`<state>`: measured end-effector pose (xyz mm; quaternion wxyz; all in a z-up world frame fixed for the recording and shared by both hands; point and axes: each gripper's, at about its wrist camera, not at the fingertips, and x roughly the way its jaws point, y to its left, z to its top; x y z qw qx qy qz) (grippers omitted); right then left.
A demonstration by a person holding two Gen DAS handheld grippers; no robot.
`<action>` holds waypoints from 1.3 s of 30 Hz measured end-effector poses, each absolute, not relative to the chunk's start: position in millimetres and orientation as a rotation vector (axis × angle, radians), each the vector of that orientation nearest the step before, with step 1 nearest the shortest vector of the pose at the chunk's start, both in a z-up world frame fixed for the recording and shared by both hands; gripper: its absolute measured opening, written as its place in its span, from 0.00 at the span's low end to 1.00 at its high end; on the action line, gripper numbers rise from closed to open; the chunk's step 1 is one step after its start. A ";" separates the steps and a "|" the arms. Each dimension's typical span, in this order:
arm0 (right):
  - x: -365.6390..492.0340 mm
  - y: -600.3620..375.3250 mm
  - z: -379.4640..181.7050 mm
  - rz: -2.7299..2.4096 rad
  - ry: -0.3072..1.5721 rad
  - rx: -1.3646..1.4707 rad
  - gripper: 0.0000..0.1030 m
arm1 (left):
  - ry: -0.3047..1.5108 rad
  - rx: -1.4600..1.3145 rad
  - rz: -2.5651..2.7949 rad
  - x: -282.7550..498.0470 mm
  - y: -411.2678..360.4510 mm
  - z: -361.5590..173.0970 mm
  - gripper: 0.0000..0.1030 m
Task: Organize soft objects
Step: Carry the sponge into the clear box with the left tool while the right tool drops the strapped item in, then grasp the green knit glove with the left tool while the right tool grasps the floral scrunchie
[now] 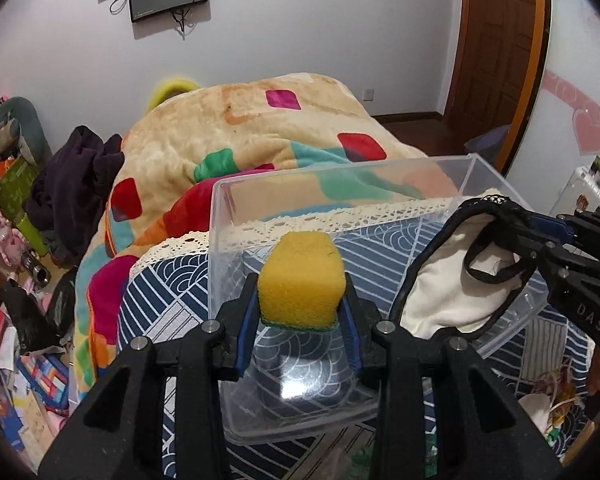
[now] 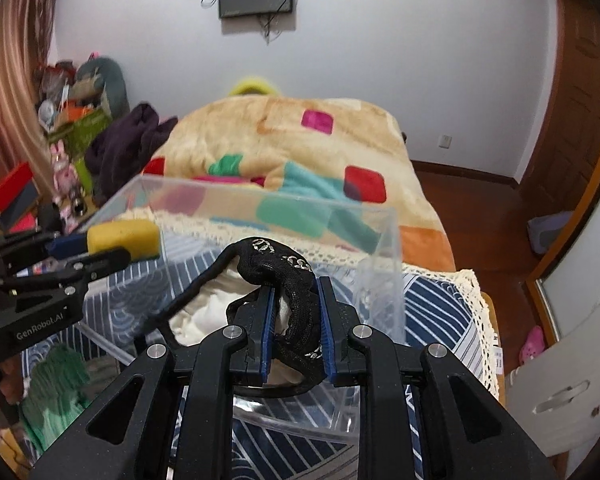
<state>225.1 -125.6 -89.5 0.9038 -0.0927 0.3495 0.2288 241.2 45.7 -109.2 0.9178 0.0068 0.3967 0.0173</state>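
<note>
Over the clear plastic bin [image 1: 496,184] on the desk, the left gripper [image 1: 300,304] pinches one yellow sponge [image 1: 302,280], while the right gripper [image 2: 296,320] clamps one black-trimmed cream garment [image 2: 220,316] draped inside. Best lower each fully inside before letting go. Count: one sponge, one garment, one bin.

Yellow sponge [image 1: 302,278], black-trimmed cream garment [image 1: 452,292]

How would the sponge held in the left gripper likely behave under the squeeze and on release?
The sponge probably compresses easily: its sides look pinched between the left gripper's pads. It looks porous, so likely very light. Being blocky, if dropped into the bin it should settle rather than roll.
</note>
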 end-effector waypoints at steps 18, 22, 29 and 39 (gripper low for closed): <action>186.2 -142.3 -61.5 0.560 0.613 -0.180 0.52 | 0.686 0.036 -0.010 180.1 34.7 -72.9 0.86; 169.9 -150.9 -51.5 0.576 0.568 -0.144 0.64 | 0.661 0.004 -0.034 156.4 37.6 -68.5 0.91; 144.8 -160.3 -55.5 0.553 0.533 -0.128 0.74 | 0.675 0.005 -0.052 124.1 34.8 -81.7 0.91; 126.2 -181.4 -103.6 0.499 0.671 -0.094 0.74 | 0.743 -0.022 -0.083 99.4 22.9 -117.8 0.91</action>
